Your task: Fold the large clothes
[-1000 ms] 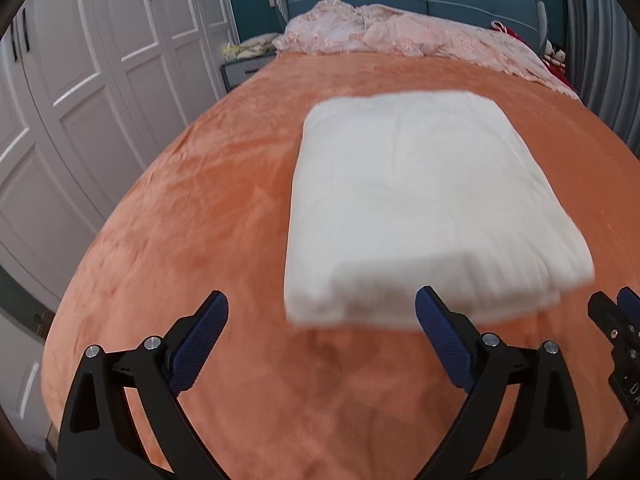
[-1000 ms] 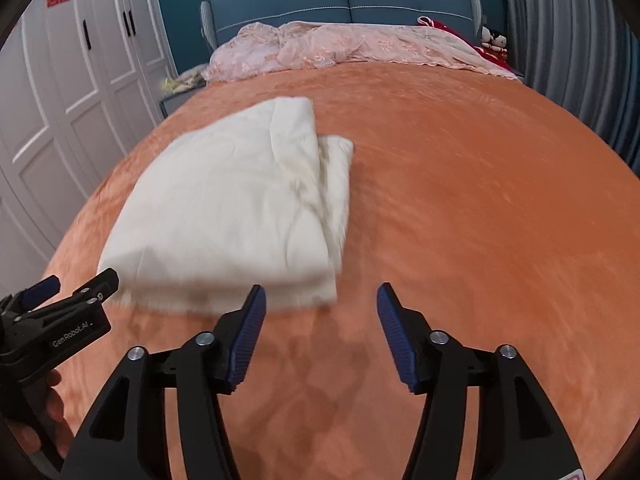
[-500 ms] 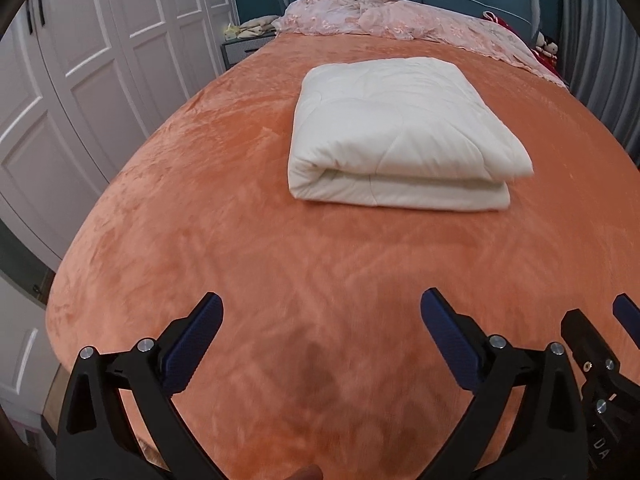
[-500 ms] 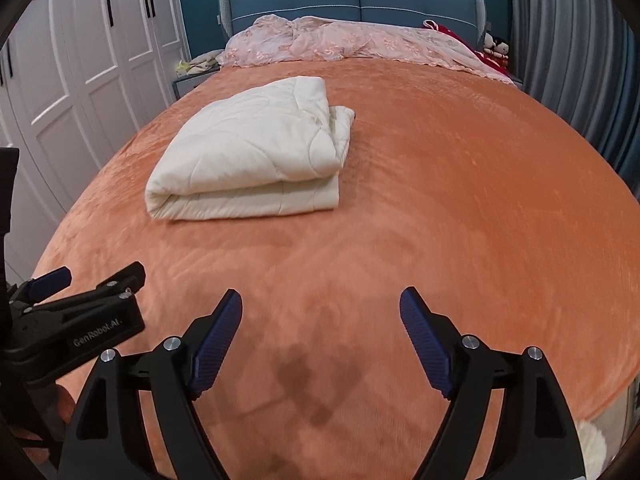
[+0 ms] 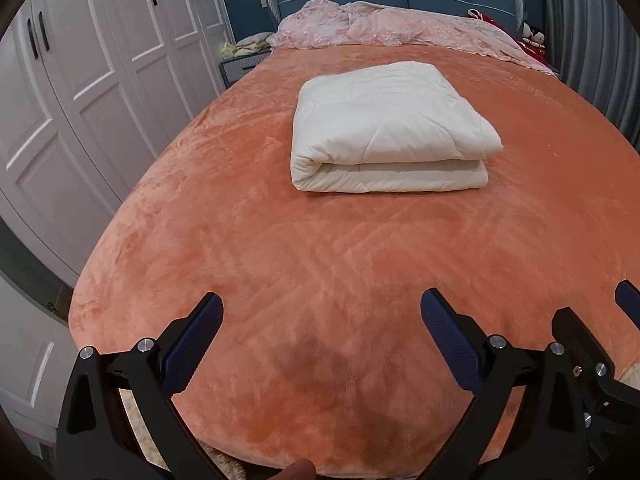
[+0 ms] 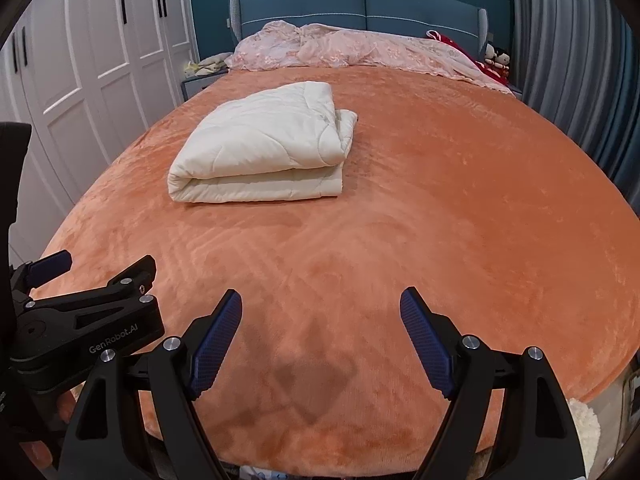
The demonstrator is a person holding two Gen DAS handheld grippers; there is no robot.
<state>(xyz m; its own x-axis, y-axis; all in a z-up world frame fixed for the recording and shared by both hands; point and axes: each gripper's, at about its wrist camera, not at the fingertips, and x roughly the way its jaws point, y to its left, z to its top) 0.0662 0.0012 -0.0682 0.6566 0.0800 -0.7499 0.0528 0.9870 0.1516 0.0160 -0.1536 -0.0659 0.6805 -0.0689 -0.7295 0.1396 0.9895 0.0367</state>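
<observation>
A cream quilted blanket [image 5: 388, 128] lies folded in a thick rectangle on the orange bedspread [image 5: 320, 264]; it also shows in the right wrist view [image 6: 268, 152]. My left gripper [image 5: 320, 336] is open and empty, hovering above the foot of the bed, well short of the blanket. My right gripper [image 6: 322, 332] is open and empty beside it, also above the foot of the bed. The left gripper shows at the left edge of the right wrist view [image 6: 80, 312].
White wardrobe doors [image 5: 80, 80] run along the left of the bed. A crumpled pink cover [image 5: 392, 28] lies by the blue headboard [image 6: 360, 4]. Grey curtains [image 6: 568, 60] hang on the right. A nightstand [image 5: 240, 64] stands at the back left.
Both grippers have pulled back from the folded blanket toward the foot of the bed. The blanket stays folded in place. Both stay open.
</observation>
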